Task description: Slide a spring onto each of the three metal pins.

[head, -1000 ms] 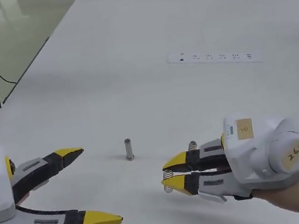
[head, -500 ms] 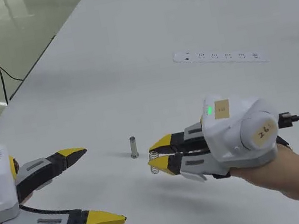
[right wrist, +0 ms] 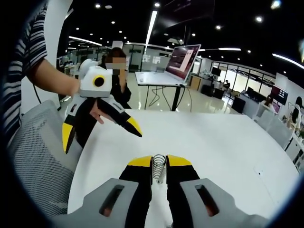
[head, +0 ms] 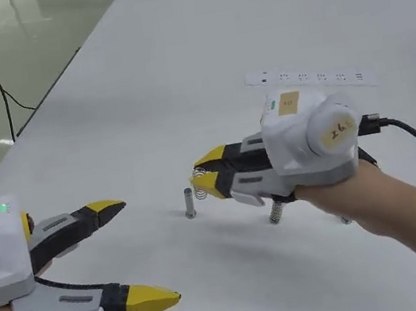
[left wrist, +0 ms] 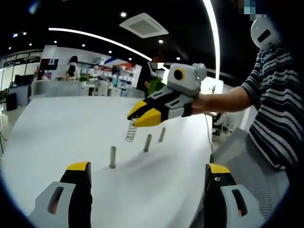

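Now the right tongs, at centre frame in the head view, pinch a spring just above and right of a bare pin standing on the counter. The left tongs hang spread at lower left, holding nothing. Threading this pin looks to be the step in hand. Next, the spring's bore must line up over the pin's top, then descend.

Left gripper low, jaws spread wide; right gripper higher, pointing leftward, jaws pinched on a spring.
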